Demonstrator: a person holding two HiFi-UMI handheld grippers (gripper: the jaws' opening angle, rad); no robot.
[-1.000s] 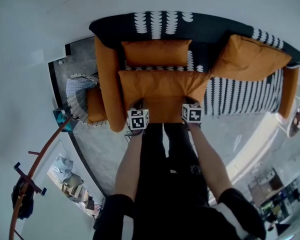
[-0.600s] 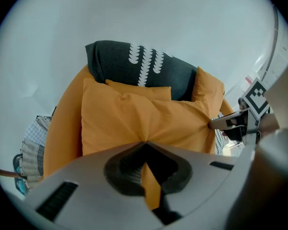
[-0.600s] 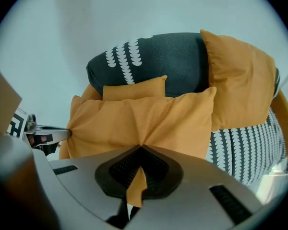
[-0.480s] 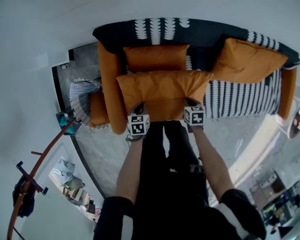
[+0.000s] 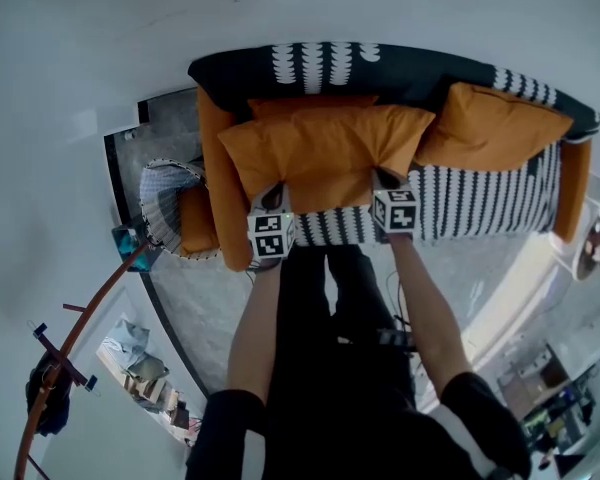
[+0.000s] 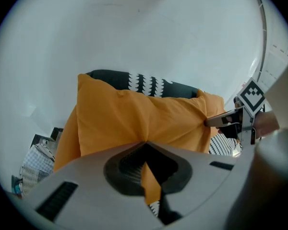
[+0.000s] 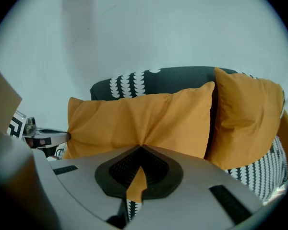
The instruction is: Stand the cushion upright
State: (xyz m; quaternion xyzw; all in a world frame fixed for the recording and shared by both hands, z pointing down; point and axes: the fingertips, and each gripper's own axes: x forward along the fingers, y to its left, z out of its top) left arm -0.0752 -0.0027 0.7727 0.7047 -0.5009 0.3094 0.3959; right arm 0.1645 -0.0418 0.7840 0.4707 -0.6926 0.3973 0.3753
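Head view: the left tool [image 5: 272, 203] and right tool [image 5: 385, 183] pinch the near edge of the orange cushion [image 5: 325, 148], which is tilted above the sofa [image 5: 480, 200] seat.

Left gripper view: the jaws are clamped on cushion fabric.

Right gripper view: the same.

The cushion seems to be mid-raise. Next it needs propping against the backrest [image 5: 400, 63] just beyond both tools.

Cushion [image 5: 325, 153] is lying across the left half of the sofa [image 5: 480, 203], in front of the backrest [image 5: 410, 68] — its near edge is being held up off the seat, left gripper [image 5: 272, 197] pinching it toward the left corner, right gripper [image 5: 383, 180] toward the right. Other cushion [image 5: 490, 123] is leaning on the backrest just beside it, to the right. Basket [image 5: 163, 196] is standing on the floor [image 5: 195, 298] beyond the sofa's left arm
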